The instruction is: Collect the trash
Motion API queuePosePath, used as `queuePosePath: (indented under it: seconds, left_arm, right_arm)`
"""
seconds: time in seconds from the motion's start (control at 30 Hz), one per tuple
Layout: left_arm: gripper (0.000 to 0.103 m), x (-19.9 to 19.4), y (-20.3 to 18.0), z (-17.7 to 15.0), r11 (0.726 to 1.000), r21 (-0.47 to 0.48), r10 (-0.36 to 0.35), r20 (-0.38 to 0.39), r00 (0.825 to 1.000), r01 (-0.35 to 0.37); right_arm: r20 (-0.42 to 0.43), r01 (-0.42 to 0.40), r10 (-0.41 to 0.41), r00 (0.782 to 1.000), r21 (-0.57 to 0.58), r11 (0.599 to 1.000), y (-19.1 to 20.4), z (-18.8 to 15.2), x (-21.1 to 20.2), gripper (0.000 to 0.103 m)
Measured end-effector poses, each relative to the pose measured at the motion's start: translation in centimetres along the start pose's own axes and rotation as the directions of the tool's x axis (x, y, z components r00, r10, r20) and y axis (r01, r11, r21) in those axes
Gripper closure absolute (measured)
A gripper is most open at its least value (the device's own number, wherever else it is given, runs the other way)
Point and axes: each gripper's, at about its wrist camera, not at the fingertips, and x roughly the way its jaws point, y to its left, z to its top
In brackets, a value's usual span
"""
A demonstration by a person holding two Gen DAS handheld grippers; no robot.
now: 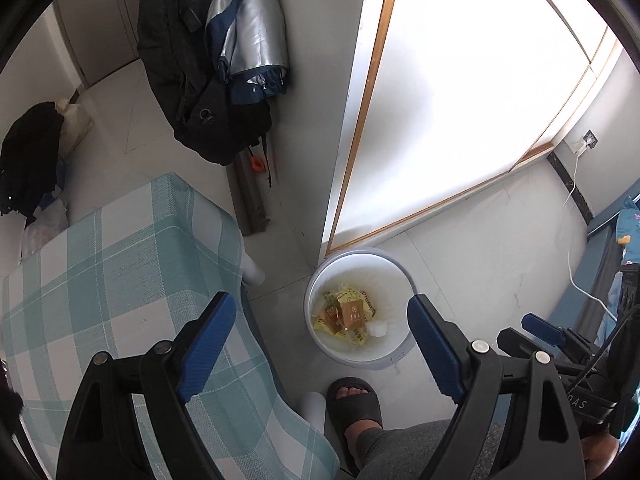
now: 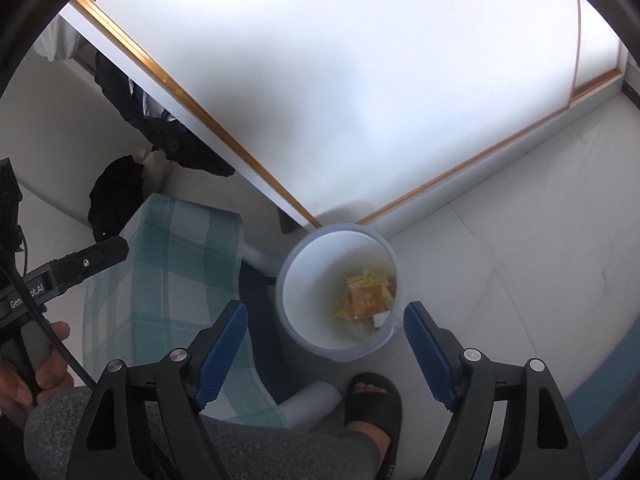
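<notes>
Both grippers hang above a white waste bin (image 1: 320, 280) standing on the pale tiled floor (image 1: 472, 240) at the corner of a white, gold-trimmed wardrobe door (image 1: 460, 80). The left gripper (image 1: 322, 342) has its jaws spread wide with nothing between them; the right gripper (image 2: 324, 350) likewise stands wide open and empty. In the bin's bottom lie yellow and orange snack wrappers (image 1: 348, 314) with a crumpled white tissue (image 1: 378, 329) at their 4 o'clock. At the bin's 9 o'clock stands the bench (image 1: 120, 260) under a teal checked cloth. A foot in a black slipper (image 1: 352, 404) rests at the bin's 6 o'clock.
</notes>
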Motion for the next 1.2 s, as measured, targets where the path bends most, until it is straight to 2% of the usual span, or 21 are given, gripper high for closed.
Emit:
queuePosePath:
  seconds: [0.33, 1.2]
  left_arm:
    - [0.017, -0.51, 0.1, -0.17, 0.999, -0.018, -0.033, 0.004, 0.999, 0.033]
    - [0.017, -0.41, 0.07, -0.43, 0.999, -0.022, -0.037, -0.001, 0.999, 0.037]
  right_arm:
    - [0.004, 0.006, -0.006, 1.0, 0.0, 1.0, 0.22, 0.06, -0.15, 0.022]
    - [0.004, 0.012, -0.012, 1.0, 0.014, 1.0, 0.04, 0.03, 0.0, 0.022]
